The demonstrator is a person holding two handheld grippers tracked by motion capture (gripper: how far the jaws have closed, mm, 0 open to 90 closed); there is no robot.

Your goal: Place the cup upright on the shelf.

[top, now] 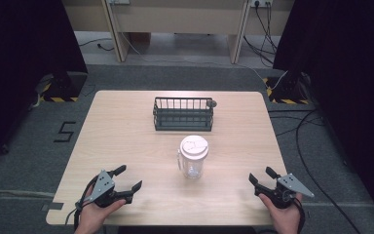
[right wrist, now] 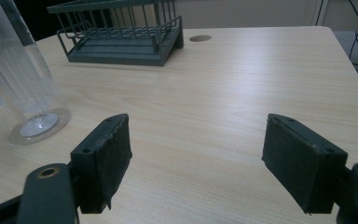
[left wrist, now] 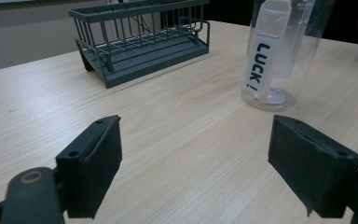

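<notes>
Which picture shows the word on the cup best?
The left gripper view: the cup's white strap faces it, reading "LUCK!". The high view shows the whole cup from above, lid on, no word readable. The right gripper view shows its clear lower side.

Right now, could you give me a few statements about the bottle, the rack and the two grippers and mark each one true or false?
1. The clear bottle stands upright on the table with its white lid on. True.
2. The bottle sits inside the dark wire rack. False: it stands on the table on the person's side of the rack, apart from it.
3. Both the left gripper and the right gripper are open and hold nothing. True.
4. The rack holds several items. False: it looks empty.
5. The strap on the bottle reads "LUCK!". True.
</notes>
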